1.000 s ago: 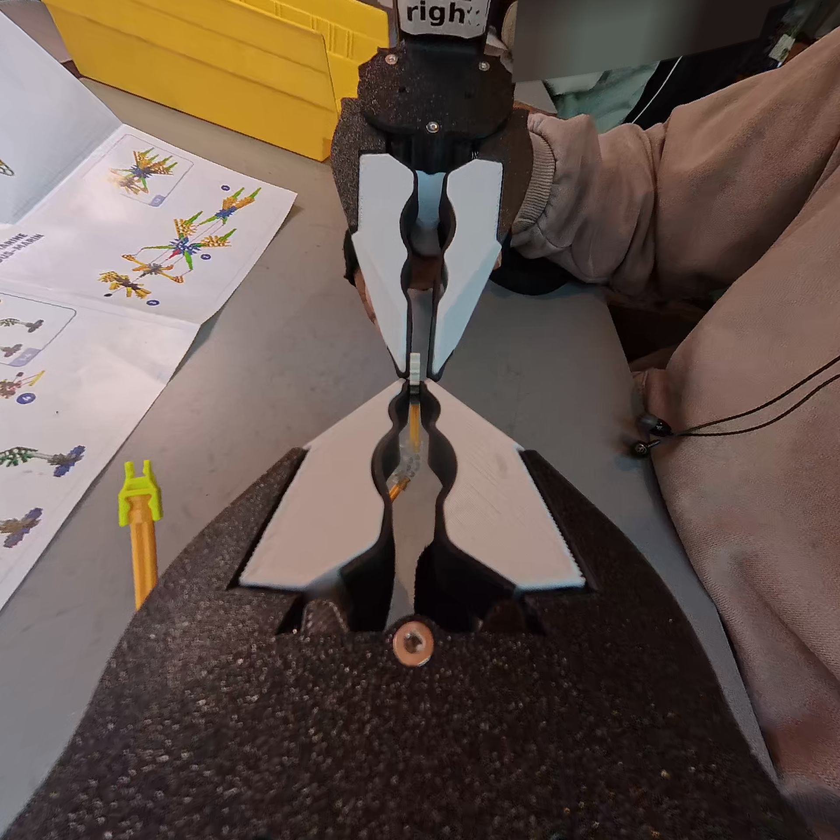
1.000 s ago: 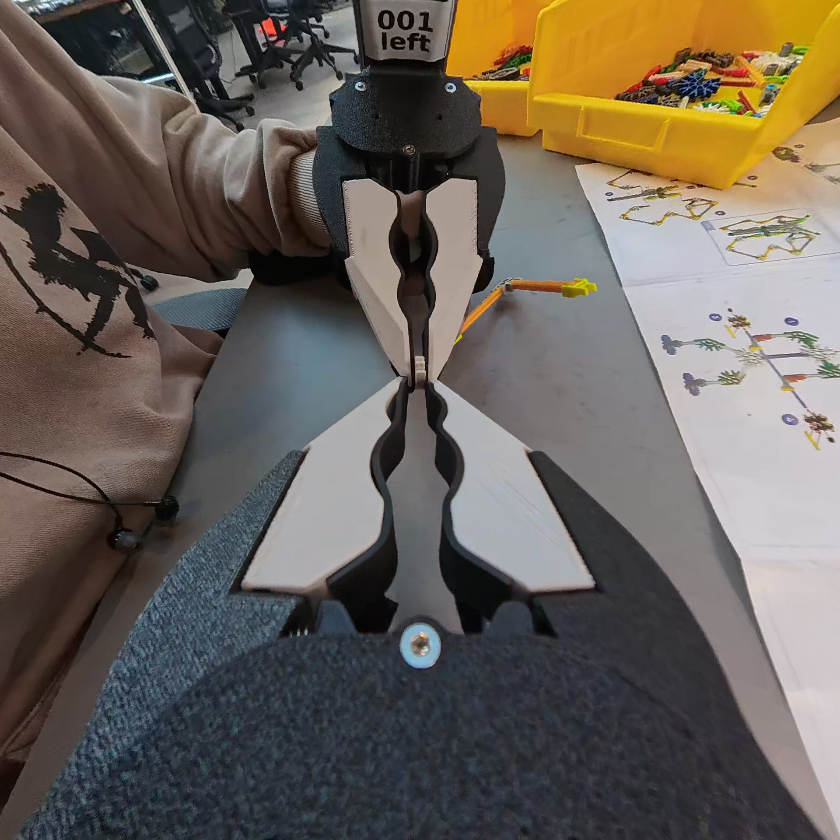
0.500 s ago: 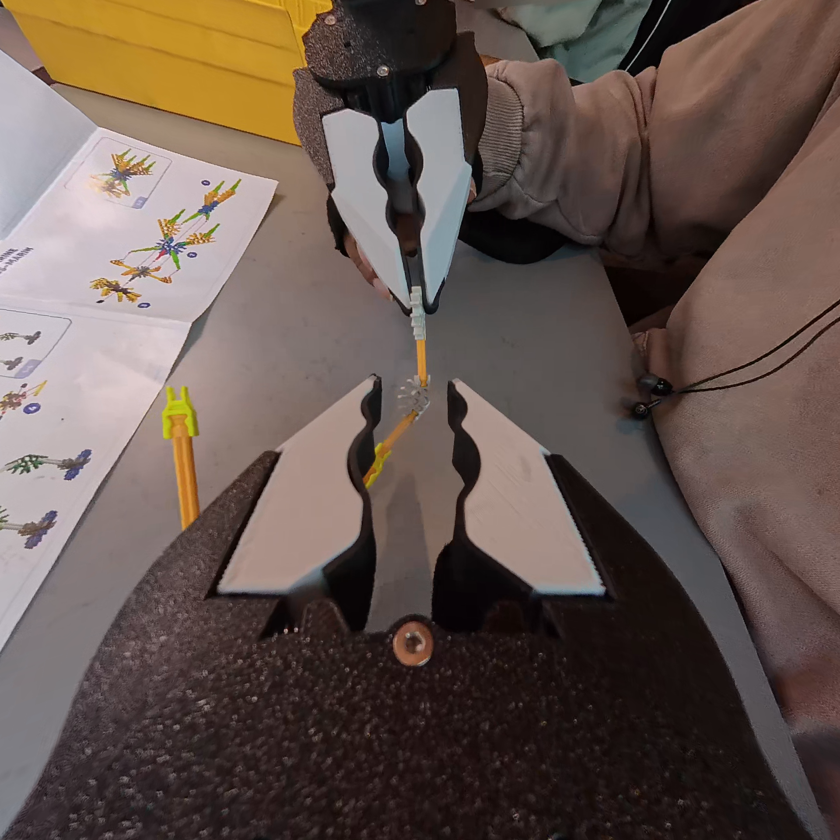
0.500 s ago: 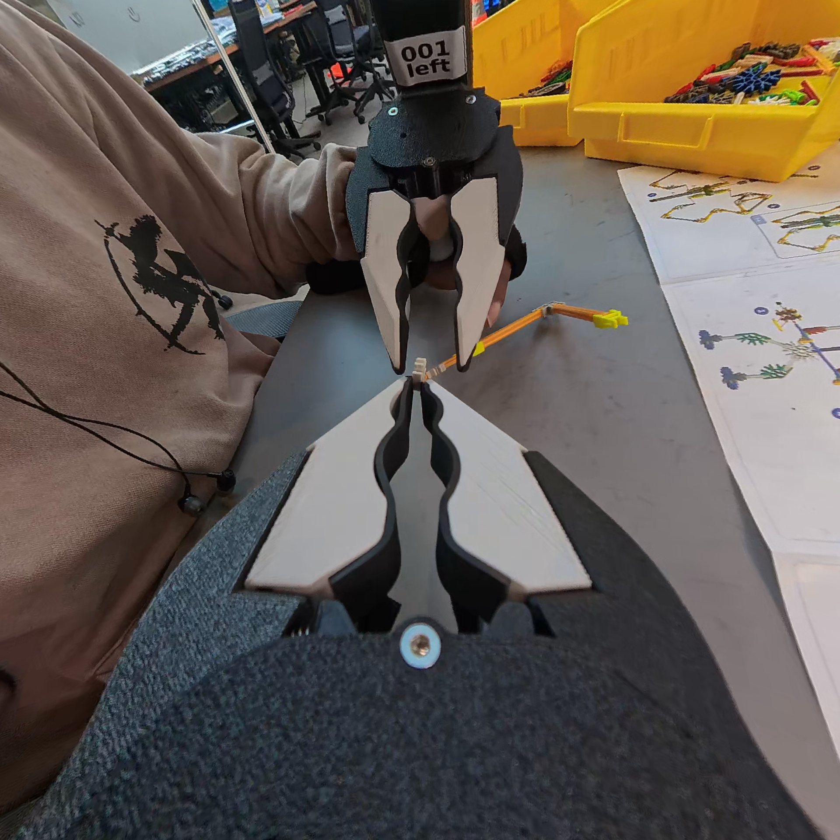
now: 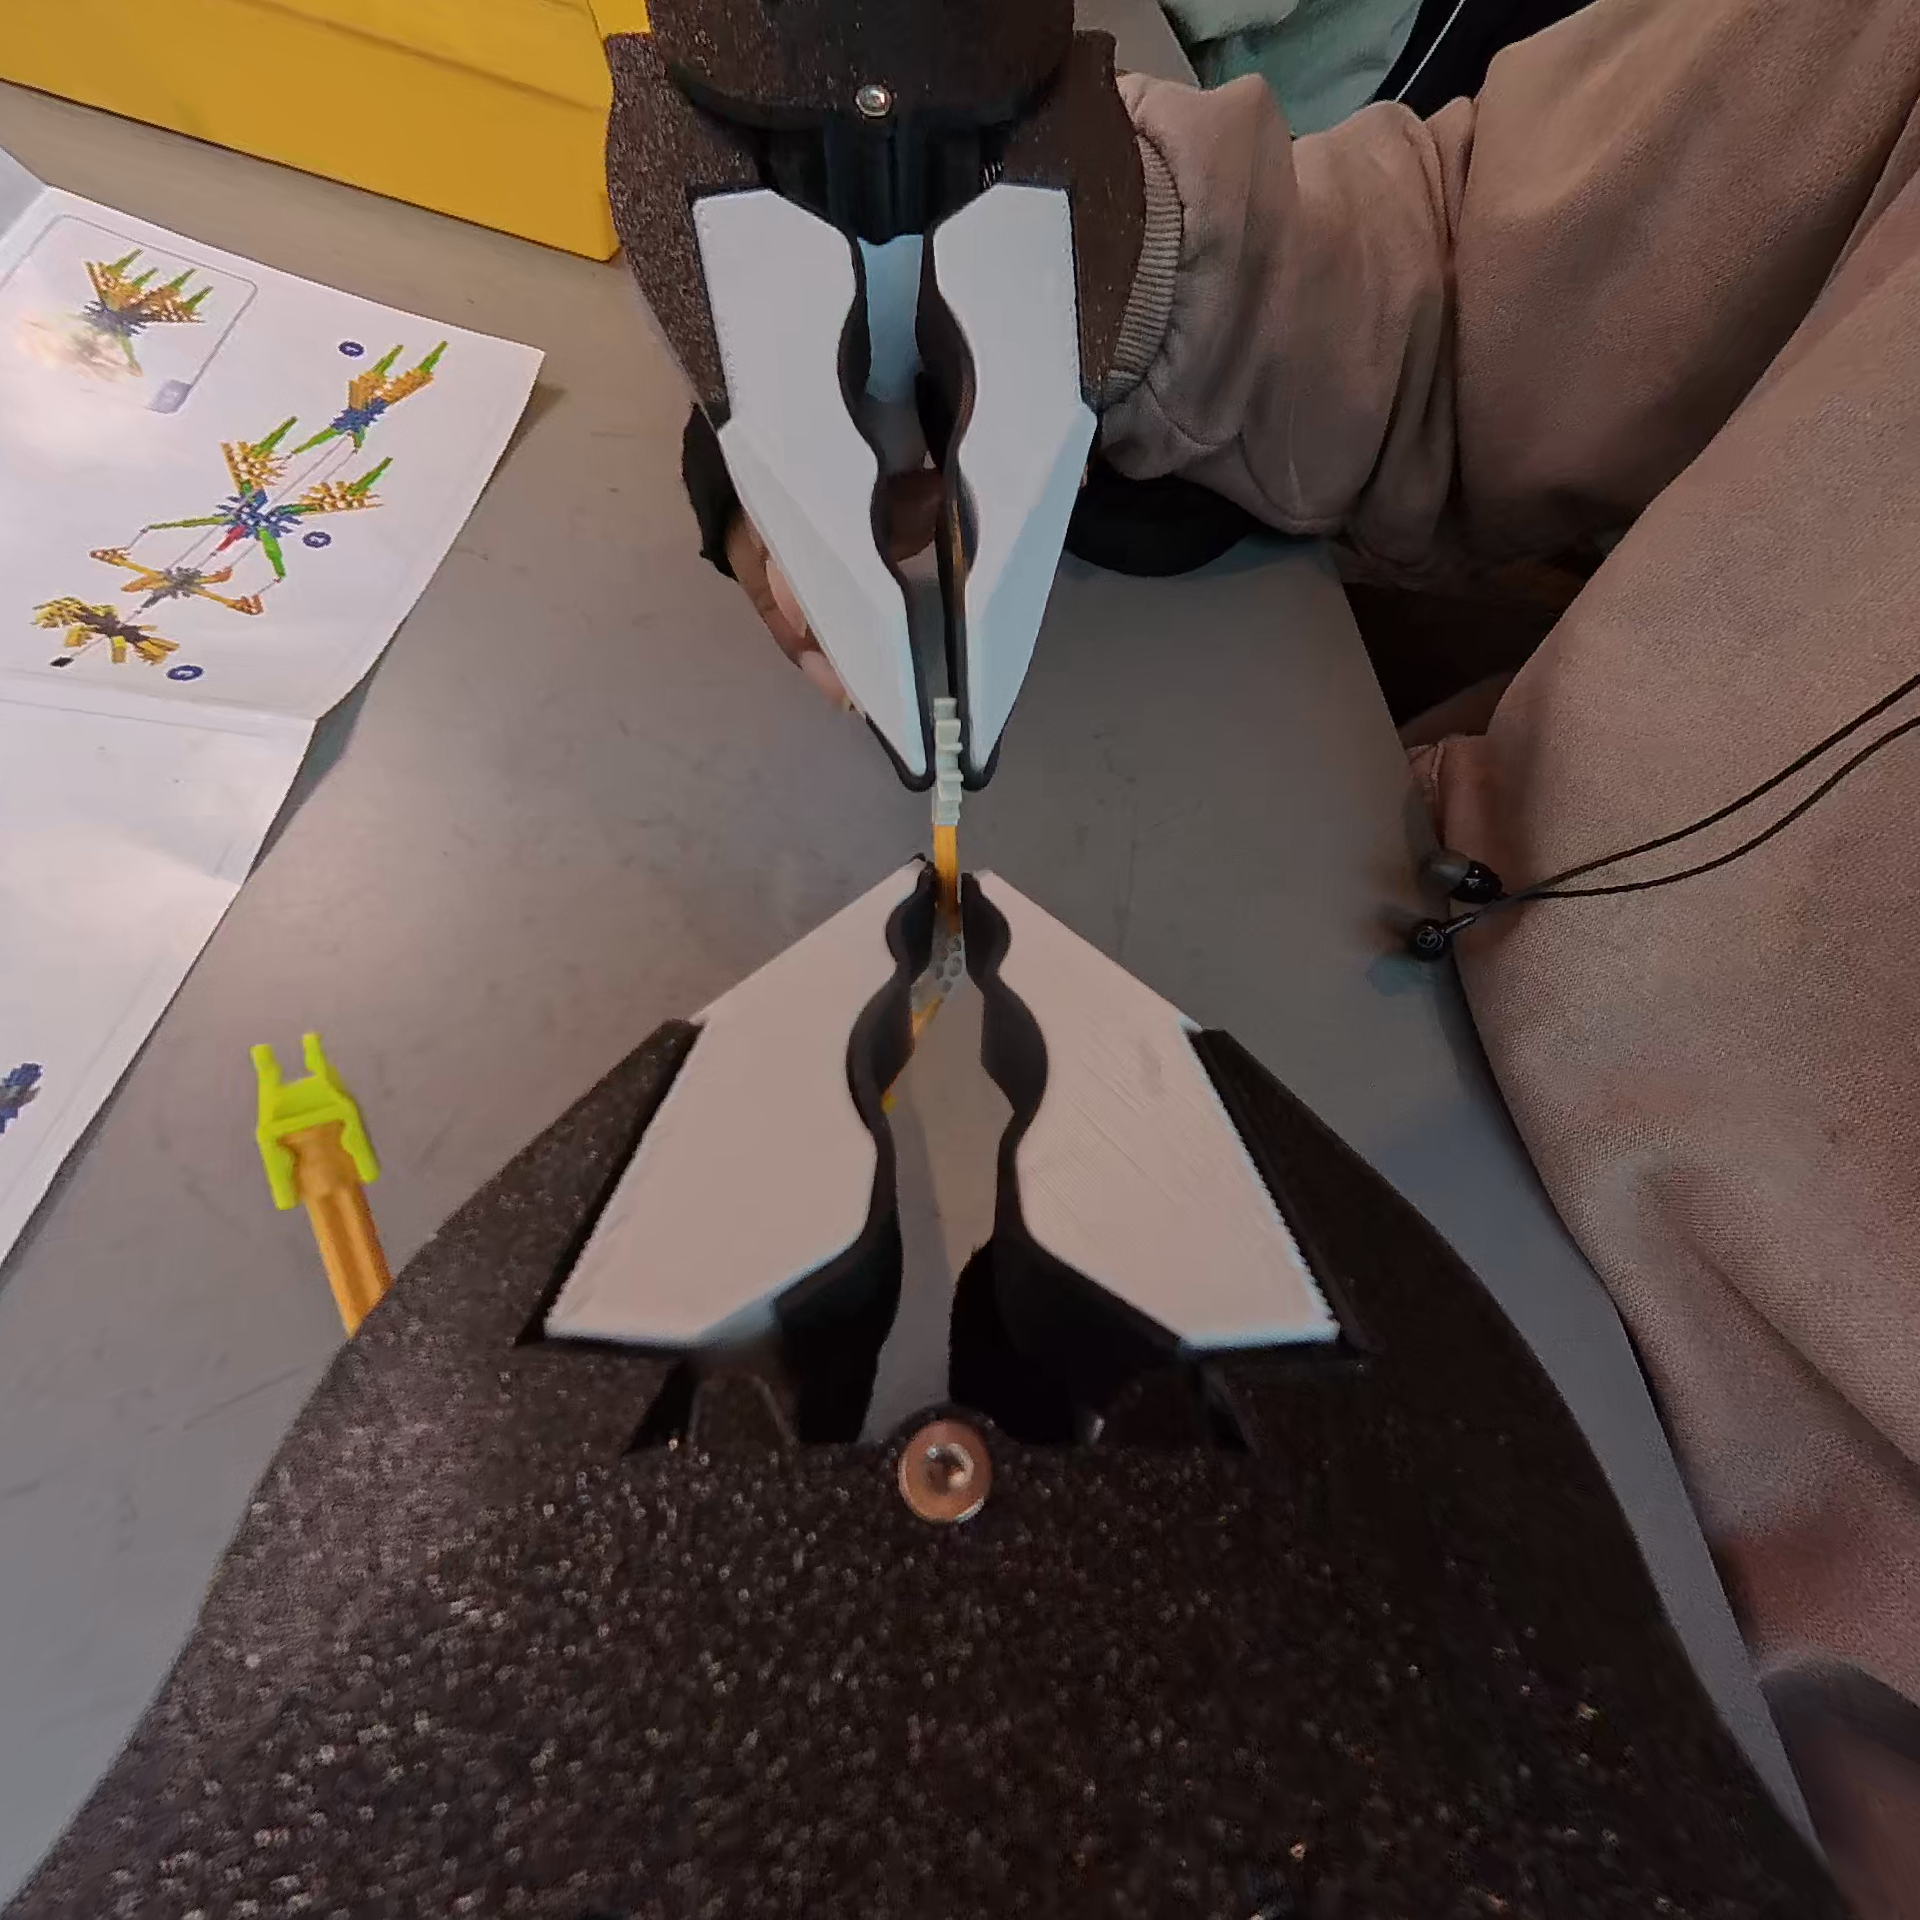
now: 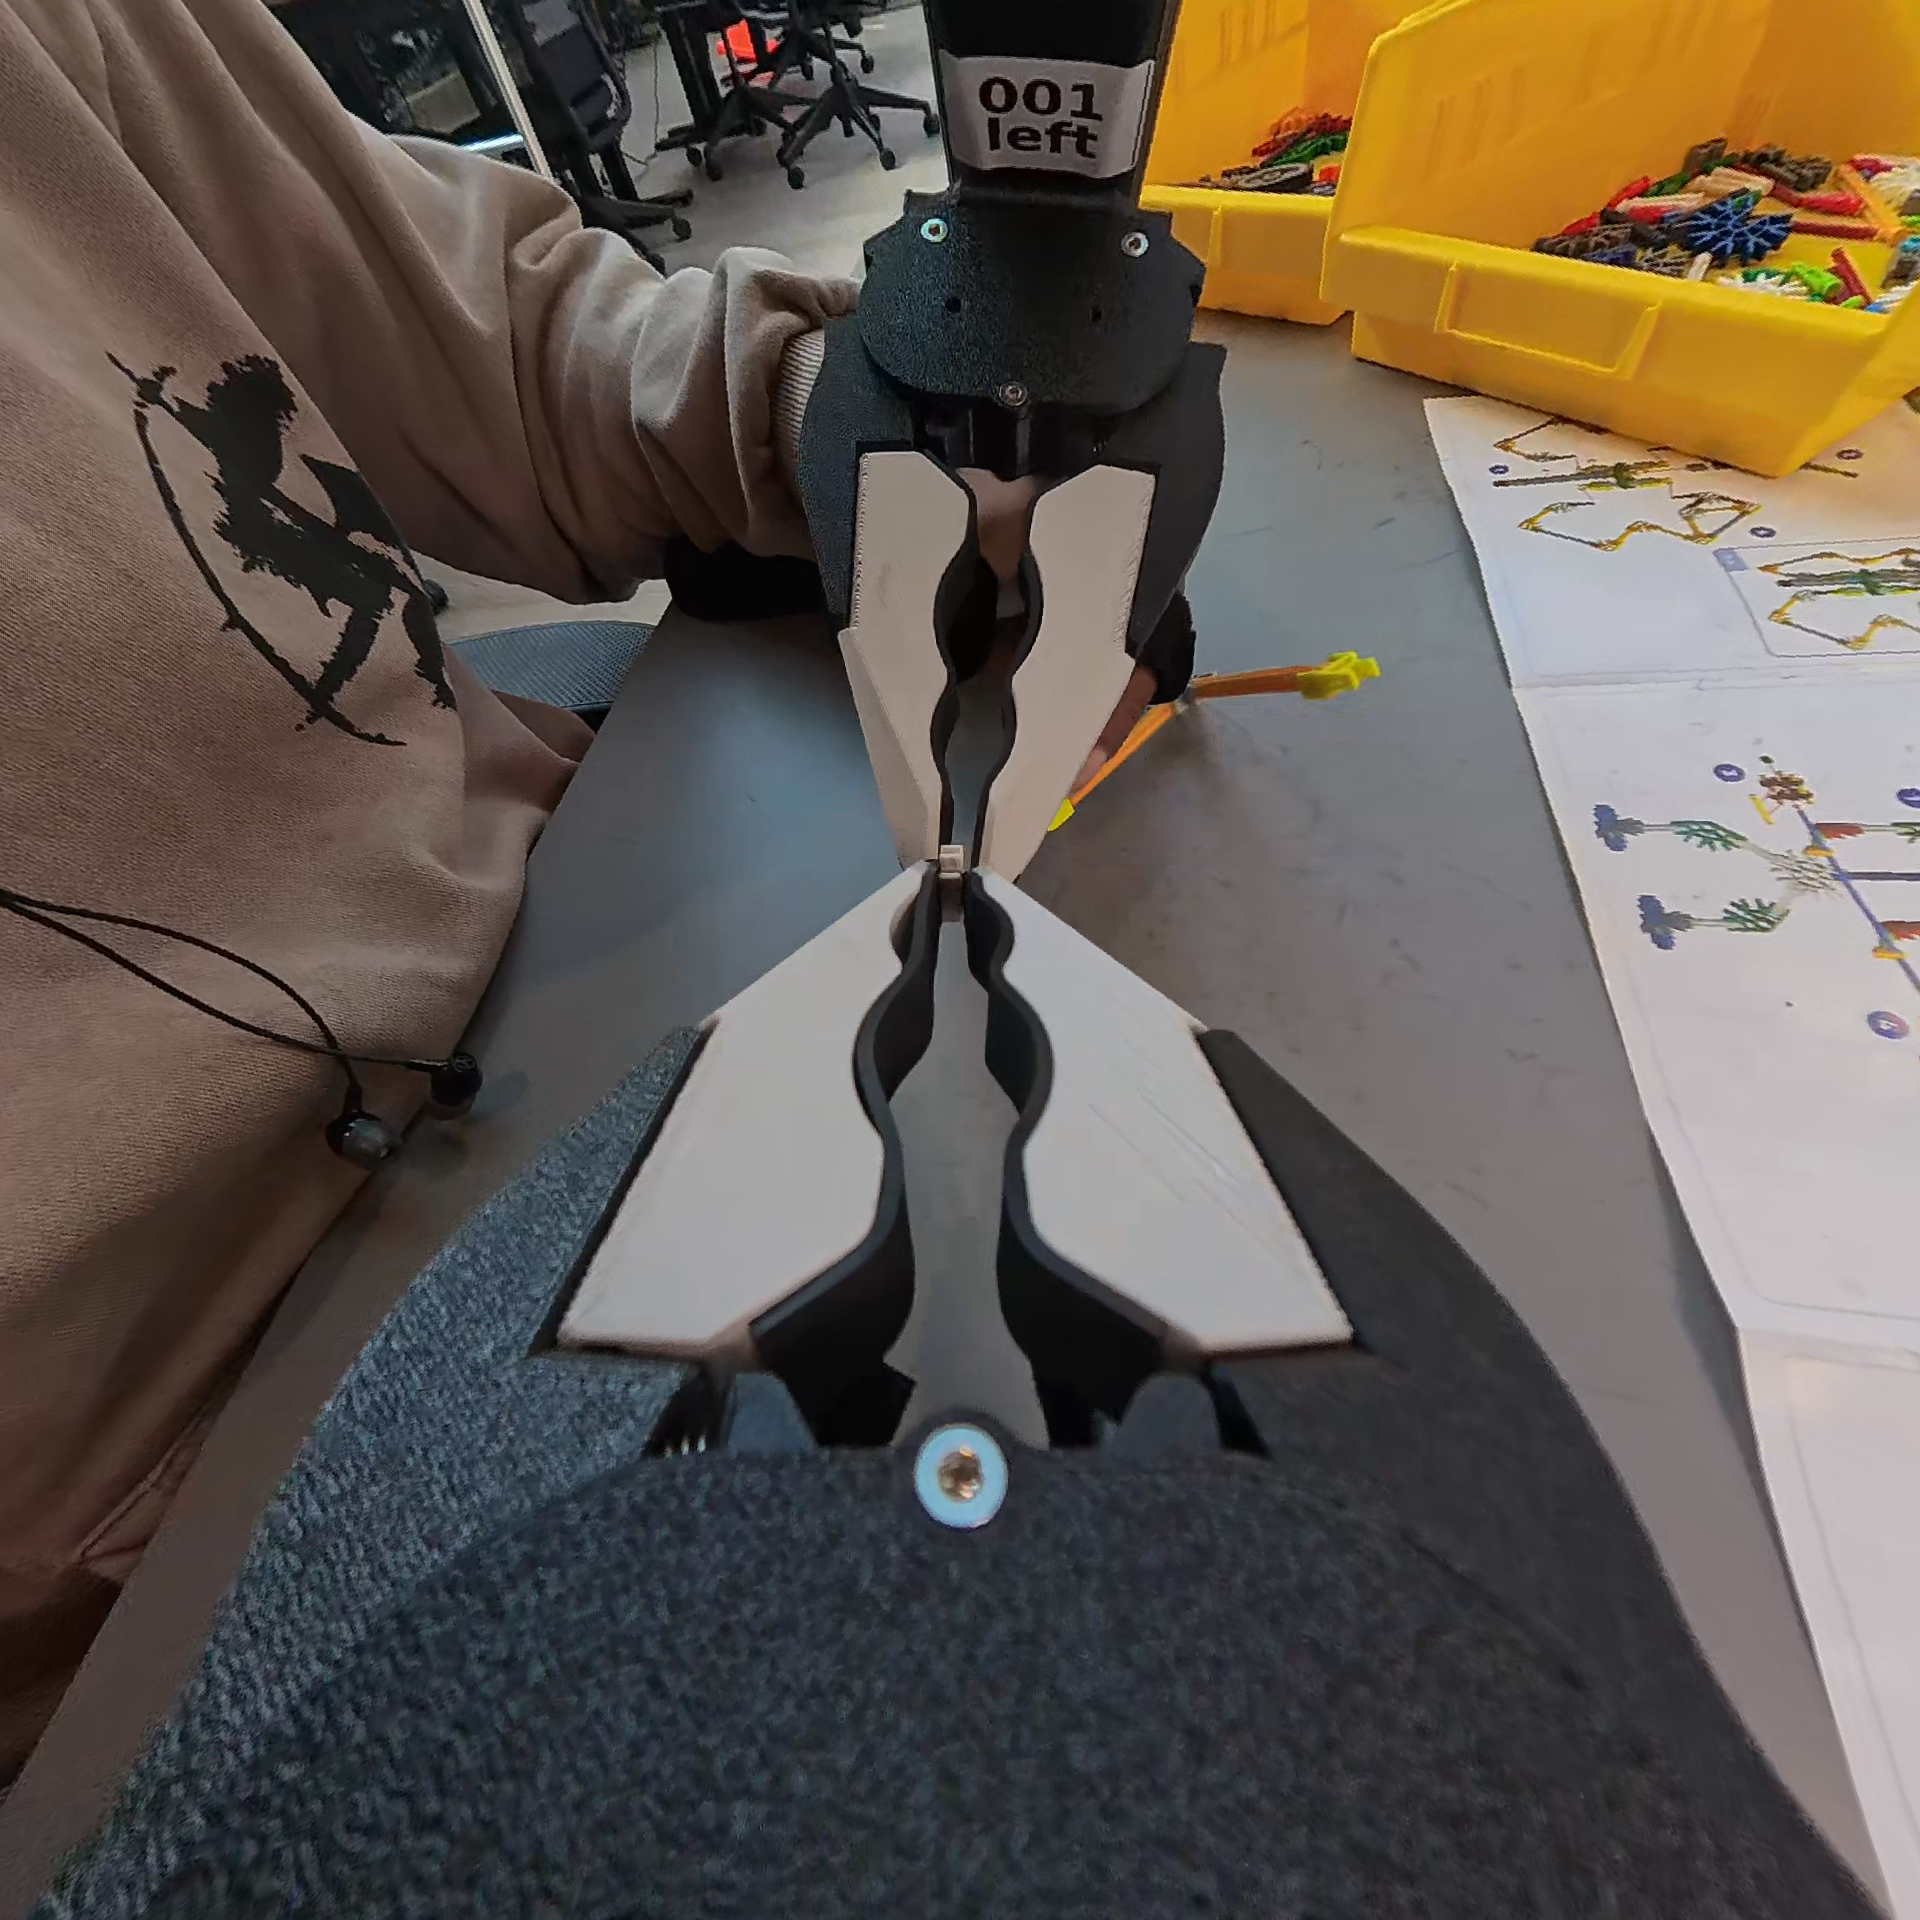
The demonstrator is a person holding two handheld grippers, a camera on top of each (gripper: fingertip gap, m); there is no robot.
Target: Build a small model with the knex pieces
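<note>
Farthest left, left wrist view: a folded instruction sheet [image 5: 208, 499] with coloured model drawings lies on the grey table [image 5: 582, 790]; its small print is too fine to read.
Upper left, same view: a yellow bin [image 5: 312, 114] stands behind the sheet.
Lower left: a yellow-green clip [image 5: 310, 1132] caps a second orange rod lying on the table beside the left gripper's body.
Centre: the left gripper [image 5: 943, 883] has its jaws clenched on an orange rod [image 5: 945, 844], with a clear toothed hub [image 5: 943, 961] just behind the tips.
Above centre: the right gripper [image 5: 945, 764] points straight at it, jaws pinching a pale connector [image 5: 947, 748] that meets the rod's far end.
Right: a tan sleeve [image 5: 1403, 312] and two black cord ends [image 5: 1455, 904].
Left, right wrist view: a tan sweatshirt [image 6: 281, 540] bears a black brush-style print without letters.
Centre, right wrist view: right gripper [image 6: 948, 883] and left gripper [image 6: 961, 831] meet tip to tip.
Top centre: a white label [image 6: 1039, 114] with black characters wraps the left gripper's handle.
Upper right: yellow bins [image 6: 1558, 312] hold mixed coloured pieces [image 6: 1714, 218].
Right edge: more instruction pages [image 6: 1714, 831].
</note>
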